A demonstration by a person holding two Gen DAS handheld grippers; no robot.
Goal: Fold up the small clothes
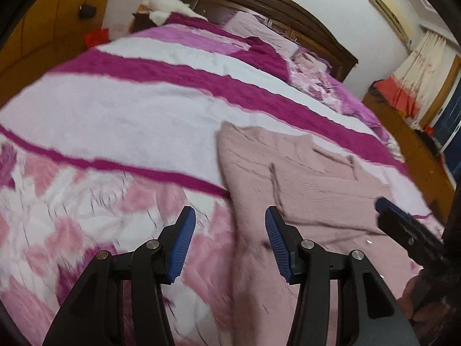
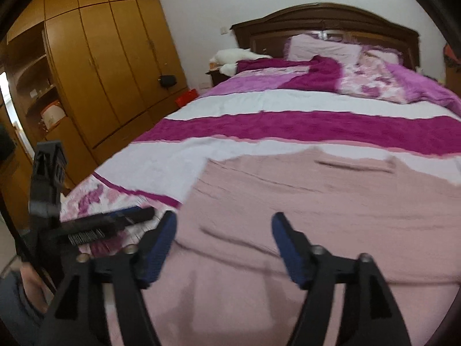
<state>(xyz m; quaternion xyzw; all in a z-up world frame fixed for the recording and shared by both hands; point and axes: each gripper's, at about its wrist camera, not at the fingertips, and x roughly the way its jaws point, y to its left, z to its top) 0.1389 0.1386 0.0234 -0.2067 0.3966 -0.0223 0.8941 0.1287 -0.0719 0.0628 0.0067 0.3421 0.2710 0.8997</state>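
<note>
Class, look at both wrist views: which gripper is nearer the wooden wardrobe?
Left. The left gripper sits on the side toward the wardrobe; the right gripper hovers over the pink garment, farther away.

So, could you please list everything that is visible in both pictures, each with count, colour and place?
garment: one, dusty pink, spread flat on the near part of the bed.
bedspread: one, white with magenta stripes and pink flowers, covers the bed.
pillows: at least two, lilac, at the headboard.
headboard: one, dark brown wood, against the far wall.
wardrobe: one, honey-coloured wood, left of the bed.
curtain: one, cream with a red lower part, far right.
air conditioner: one, white, high on the wall.
left gripper: black with blue pads, jaws apart, nothing between them.
right gripper: black with blue pads, open above the garment.
</note>
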